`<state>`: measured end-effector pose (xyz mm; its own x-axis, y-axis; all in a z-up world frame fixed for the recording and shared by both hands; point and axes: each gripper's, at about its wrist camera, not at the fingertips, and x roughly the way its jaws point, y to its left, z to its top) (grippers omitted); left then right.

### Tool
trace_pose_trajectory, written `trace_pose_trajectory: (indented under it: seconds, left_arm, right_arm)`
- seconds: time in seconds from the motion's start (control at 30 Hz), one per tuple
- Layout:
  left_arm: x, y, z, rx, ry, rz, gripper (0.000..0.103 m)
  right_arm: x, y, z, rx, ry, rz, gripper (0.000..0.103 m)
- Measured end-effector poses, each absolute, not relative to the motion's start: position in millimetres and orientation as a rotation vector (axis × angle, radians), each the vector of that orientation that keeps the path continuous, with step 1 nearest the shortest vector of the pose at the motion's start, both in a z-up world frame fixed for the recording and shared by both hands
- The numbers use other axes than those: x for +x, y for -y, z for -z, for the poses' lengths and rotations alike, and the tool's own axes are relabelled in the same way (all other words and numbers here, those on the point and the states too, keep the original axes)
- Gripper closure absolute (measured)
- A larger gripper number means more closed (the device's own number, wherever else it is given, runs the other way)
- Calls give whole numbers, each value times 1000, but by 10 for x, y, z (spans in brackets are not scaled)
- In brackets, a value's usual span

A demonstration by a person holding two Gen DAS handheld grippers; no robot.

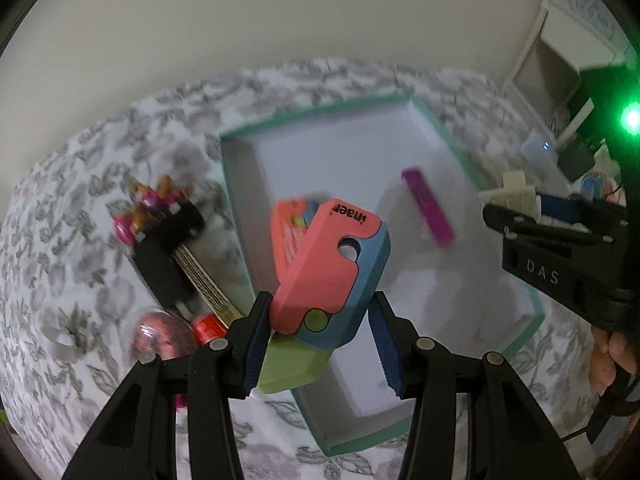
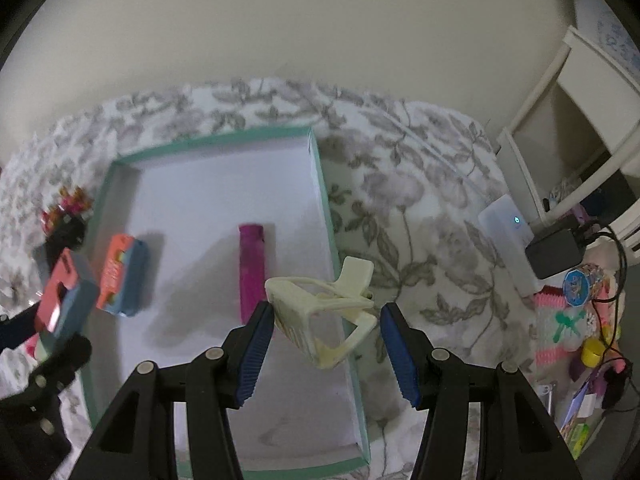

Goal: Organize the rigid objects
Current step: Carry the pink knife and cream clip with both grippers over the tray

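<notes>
Both claws point down over one shallow box with a teal rim and white floor [image 2: 320,184]. Left claw [image 1: 320,344] has its two blue pads [image 1: 254,354] pinching one pink and blue plastic block with a green end [image 1: 332,268], held tilted above the box's left side. Right claw [image 2: 324,356] carries one cream plastic clip-like piece [image 2: 320,312]. It touches the left pad [image 2: 254,354], but a gap shows at the right pad, so I cannot tell if it is pinched tight. It hangs over the box's right wall.

Two things lie inside the box: one orange and blue small box [image 2: 120,276] near the left wall and one purple flat stick [image 2: 252,268] in the middle, well apart.

Outside, left of the box, sit one black holder with little toy figures [image 1: 164,224] and one round pink blurry thing [image 1: 164,336] on the grey flowered cloth [image 2: 400,208].
</notes>
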<state>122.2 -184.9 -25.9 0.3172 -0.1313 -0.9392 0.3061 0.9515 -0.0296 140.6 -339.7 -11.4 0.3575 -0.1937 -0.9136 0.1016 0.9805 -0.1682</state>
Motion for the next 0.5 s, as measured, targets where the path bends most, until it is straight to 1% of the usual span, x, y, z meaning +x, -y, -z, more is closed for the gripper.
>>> trace_pose_trajectory:
  seconds: [0.33, 0.5]
  left_arm:
    - [1204, 1939, 551, 202, -1268, 281, 54]
    - [1206, 1959, 604, 219, -1281, 277, 54]
  right_arm:
    - [1454, 3287, 390, -110, -1240, 175, 45]
    - [1443, 3230, 412, -160, -1265, 157, 44]
